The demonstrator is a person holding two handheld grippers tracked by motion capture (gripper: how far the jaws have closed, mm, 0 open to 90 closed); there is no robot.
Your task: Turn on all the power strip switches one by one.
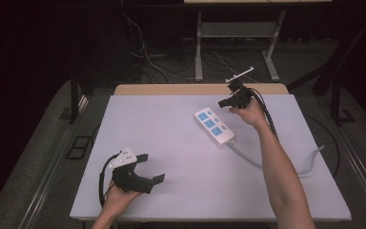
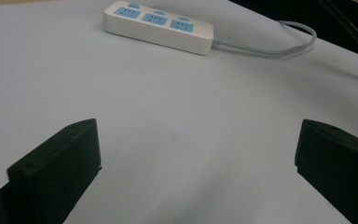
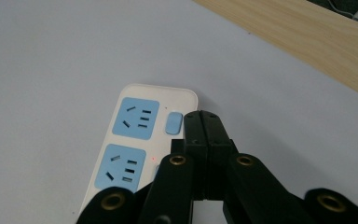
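Note:
A white power strip (image 1: pixel 214 125) with blue sockets lies on the white table, its grey cable (image 1: pixel 248 156) running off toward the near right. My right gripper (image 1: pixel 223 103) hovers just beyond the strip's far end, jaws shut with nothing between them. In the right gripper view its closed tips (image 3: pixel 201 116) sit beside the strip's (image 3: pixel 135 140) blue switch button (image 3: pixel 173 123); a small red light glows next to the second socket. My left gripper (image 1: pixel 151 168) is held low at the near left, open and empty. In the left gripper view the strip (image 2: pixel 158 27) lies far ahead.
The white table top (image 1: pixel 171 143) has a wooden strip (image 1: pixel 171 89) along its far edge. Beyond it stand desk legs and loose cables on the dark floor. The right gripper's black cables (image 1: pixel 267 114) trail along the person's forearm.

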